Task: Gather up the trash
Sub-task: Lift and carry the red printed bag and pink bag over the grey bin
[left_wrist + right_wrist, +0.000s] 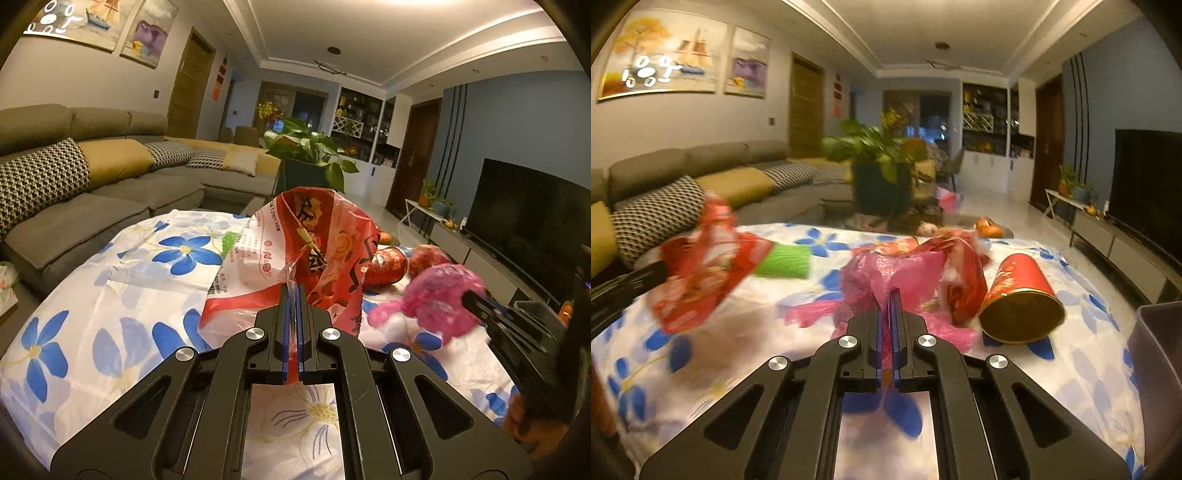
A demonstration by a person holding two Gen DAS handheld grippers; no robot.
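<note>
My left gripper is shut on a red and white plastic bag, which hangs open above the flowered tablecloth. The same bag shows blurred at the left of the right wrist view, with the left gripper behind it. My right gripper is shut on a crumpled pink plastic wrapper; from the left wrist view that wrapper sits at the right gripper's tip. A red can with a gold rim lies on its side to the right. Red torn wrapping lies behind the pink wrapper.
A green roll lies on the cloth behind the bag. A dark bin's rim stands at the right table edge. A grey sofa runs along the left, a potted plant beyond the table, a TV at right.
</note>
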